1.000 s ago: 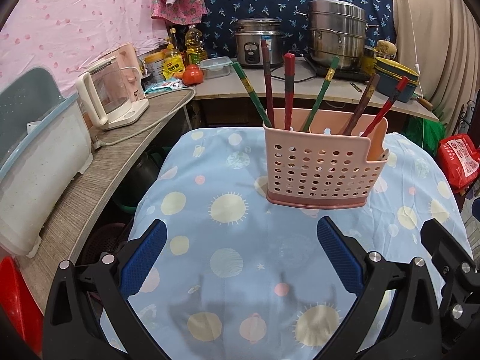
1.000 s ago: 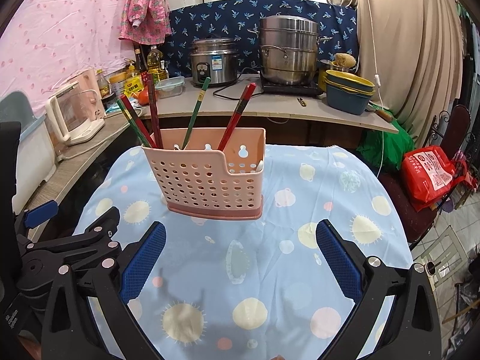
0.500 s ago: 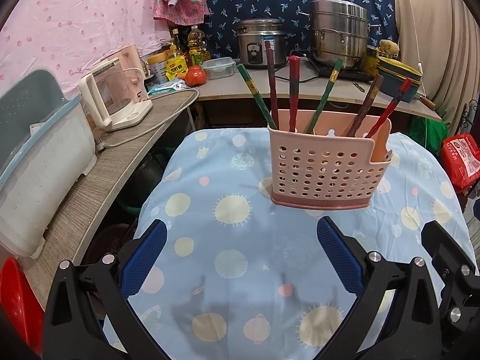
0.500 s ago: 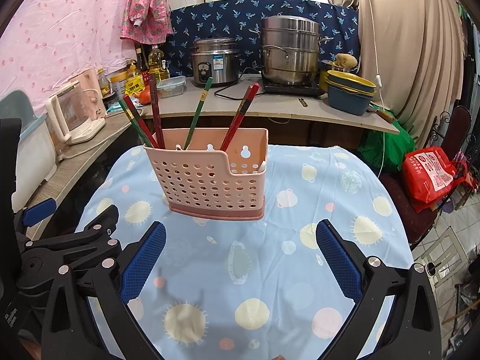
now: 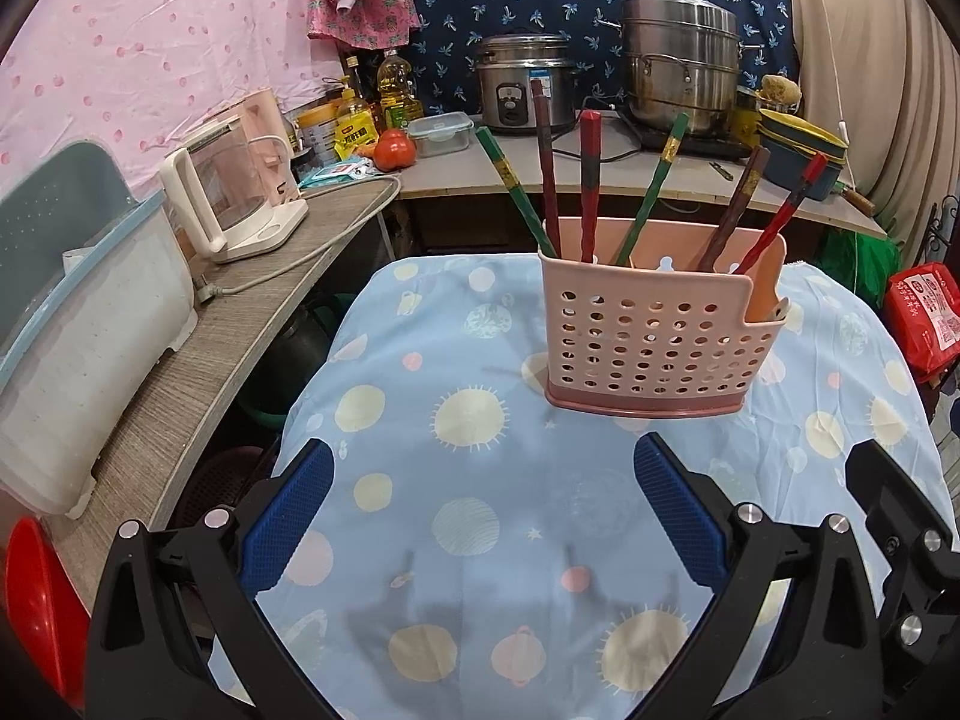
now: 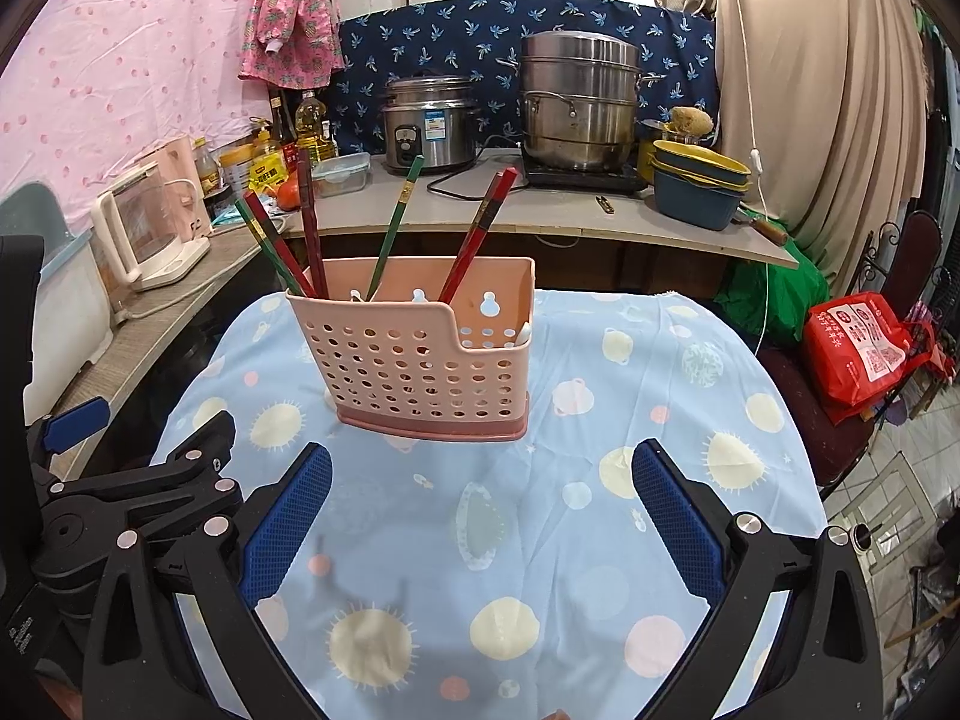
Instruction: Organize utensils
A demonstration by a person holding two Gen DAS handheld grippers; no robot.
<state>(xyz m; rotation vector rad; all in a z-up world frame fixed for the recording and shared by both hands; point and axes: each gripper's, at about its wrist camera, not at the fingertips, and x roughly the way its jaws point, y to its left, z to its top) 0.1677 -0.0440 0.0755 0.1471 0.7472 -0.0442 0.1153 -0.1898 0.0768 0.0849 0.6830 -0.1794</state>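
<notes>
Both grippers, left gripper (image 5: 483, 504) and right gripper (image 6: 480, 504), hang spread wide and empty above the blue sun-and-planet patterned tablecloth (image 5: 468, 516). Just ahead stands the pink perforated plastic utensil basket (image 5: 651, 339), upright, holding red, green and brown chopsticks (image 5: 588, 180) whose lower ends are hidden inside. Behind, a grey counter (image 6: 540, 210) carries a steel rice cooker (image 6: 429, 123) and stacked steel steamer pot (image 6: 579, 99).
</notes>
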